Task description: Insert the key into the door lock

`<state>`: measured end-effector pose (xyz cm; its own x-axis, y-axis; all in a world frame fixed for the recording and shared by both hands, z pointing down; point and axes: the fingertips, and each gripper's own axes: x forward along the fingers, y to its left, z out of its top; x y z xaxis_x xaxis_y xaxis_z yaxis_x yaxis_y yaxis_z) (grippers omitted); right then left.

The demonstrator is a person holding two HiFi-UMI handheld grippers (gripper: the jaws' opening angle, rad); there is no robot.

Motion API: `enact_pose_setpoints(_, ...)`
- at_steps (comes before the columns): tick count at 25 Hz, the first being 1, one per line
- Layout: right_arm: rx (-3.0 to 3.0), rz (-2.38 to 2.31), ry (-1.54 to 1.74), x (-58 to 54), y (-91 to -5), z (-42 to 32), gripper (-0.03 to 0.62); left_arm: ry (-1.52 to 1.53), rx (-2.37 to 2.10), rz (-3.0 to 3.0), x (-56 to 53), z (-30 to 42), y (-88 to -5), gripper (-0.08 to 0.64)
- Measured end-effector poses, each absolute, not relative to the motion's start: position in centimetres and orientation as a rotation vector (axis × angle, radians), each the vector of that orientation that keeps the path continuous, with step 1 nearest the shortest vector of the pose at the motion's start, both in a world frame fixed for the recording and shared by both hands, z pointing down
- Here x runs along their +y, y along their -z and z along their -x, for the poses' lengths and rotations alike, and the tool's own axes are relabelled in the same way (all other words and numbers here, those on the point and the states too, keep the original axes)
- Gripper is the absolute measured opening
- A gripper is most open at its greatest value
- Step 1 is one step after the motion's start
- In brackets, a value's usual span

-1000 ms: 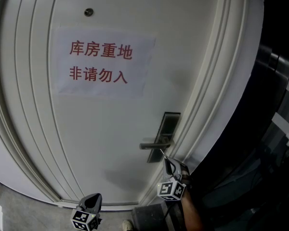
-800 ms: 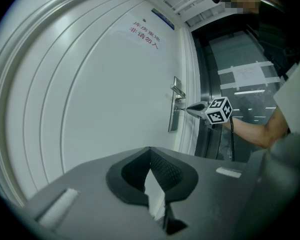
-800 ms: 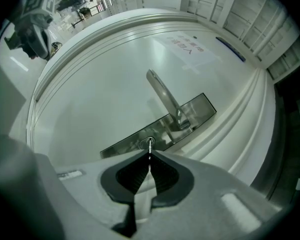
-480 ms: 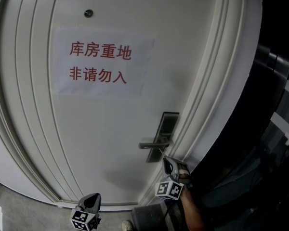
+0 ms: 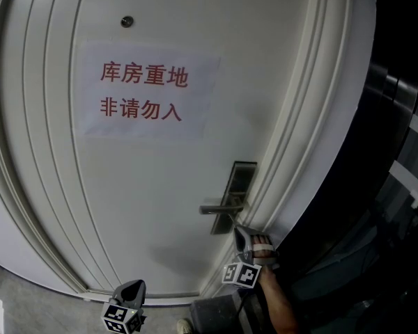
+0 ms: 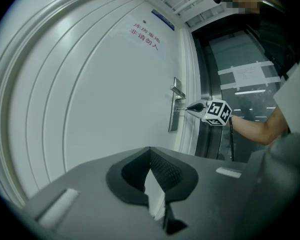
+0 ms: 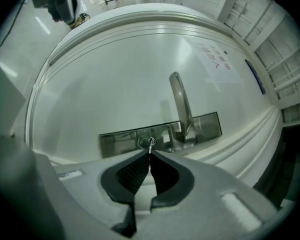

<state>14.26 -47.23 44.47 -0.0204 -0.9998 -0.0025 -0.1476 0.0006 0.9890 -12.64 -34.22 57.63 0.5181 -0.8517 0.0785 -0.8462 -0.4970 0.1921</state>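
- The right tongs [image 7: 150,153] are pressed together on the key [image 7: 150,147], pinching it at their very tips.
- The key's thin metal blade runs straight out from the tips, and its far end sits in the lock [image 7: 146,143], a small round cylinder.
- How deep the blade goes in I cannot tell.
- The lock is set in a dark metal plate [image 7: 121,140] on the door [image 5: 160,186].
- The handle [image 7: 182,106] is fixed to the same plate, just beside the lock.
- In the head view the handle points left from the plate, about level, with the right tongs just below it.
- The right tongs' cube [image 5: 241,274] sits behind their tips, and a bare forearm [image 5: 279,308] runs back from it toward the lower edge of that view.
- The left tongs [image 6: 150,150] are closed tip to tip with nothing between them.
- They hang low and well apart from the lock, facing the door, with their own cube at the bottom of the head view.
- From the left gripper view, the right tongs show side-on, pointing level at the plate.
- The door is white, with a ribbed frame [image 5: 313,117] round it.
- A paper sign [image 5: 146,92] with two rows of red characters is stuck on the door above the handle.
- A small peephole [image 5: 127,21] sits above the sign.
- A pale floor [image 5: 28,305] shows at the lower left.
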Motion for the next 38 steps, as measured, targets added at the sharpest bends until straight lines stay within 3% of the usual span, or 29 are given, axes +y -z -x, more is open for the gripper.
enact_pose_setpoints(38,-1.186,-1.309,1.069,-47.3,-44.5,-13.3,0.011,0.039,-1.425,-2.551,-34.2,13.2,-58.2,0.003)
